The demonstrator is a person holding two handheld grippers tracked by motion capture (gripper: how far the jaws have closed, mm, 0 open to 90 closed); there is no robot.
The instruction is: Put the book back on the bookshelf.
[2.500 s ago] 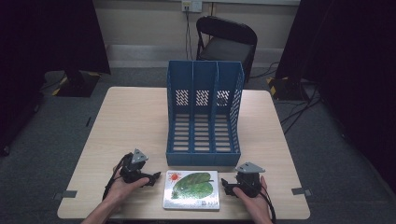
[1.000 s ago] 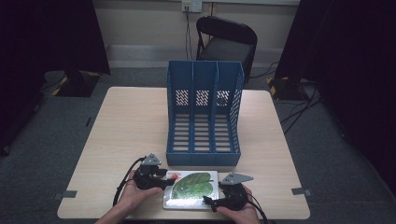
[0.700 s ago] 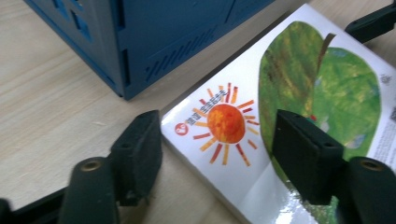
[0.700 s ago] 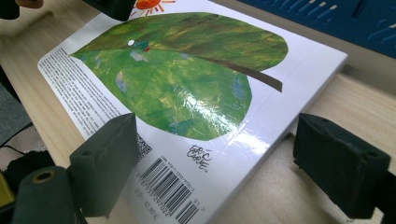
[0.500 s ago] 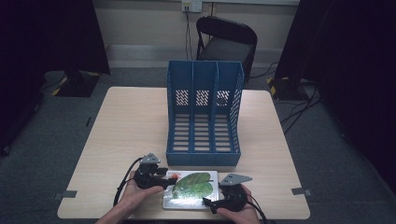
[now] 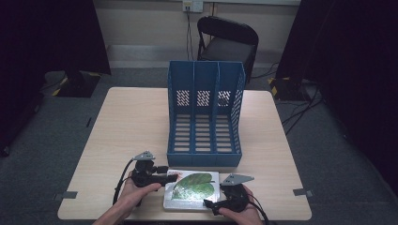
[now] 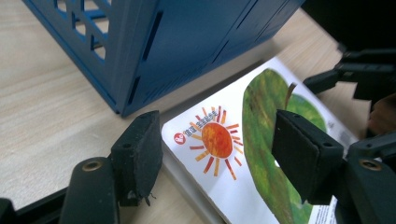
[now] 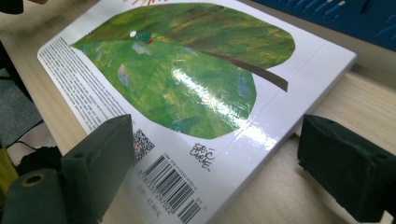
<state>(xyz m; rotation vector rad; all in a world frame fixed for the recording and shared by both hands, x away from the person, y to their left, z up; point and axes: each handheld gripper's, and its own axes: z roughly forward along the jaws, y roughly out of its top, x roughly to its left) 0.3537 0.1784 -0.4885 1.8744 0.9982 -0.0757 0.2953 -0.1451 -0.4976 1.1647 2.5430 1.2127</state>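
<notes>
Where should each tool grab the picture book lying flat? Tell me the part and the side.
Grip the picture book by its short end edges, one tool from each end, level with the table. It lies flat, so only its thin edges fit between jaws; the blue file rack blocks the far side.

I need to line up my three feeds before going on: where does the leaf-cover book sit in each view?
High view: the book lies flat at the table's near edge, between the grippers.
Left gripper view: its sun corner, lower centre, between the jaws.
Right gripper view: its barcode corner, centre, between the jaws.
Shared landmark: the blue file rack, just behind the book.
</notes>
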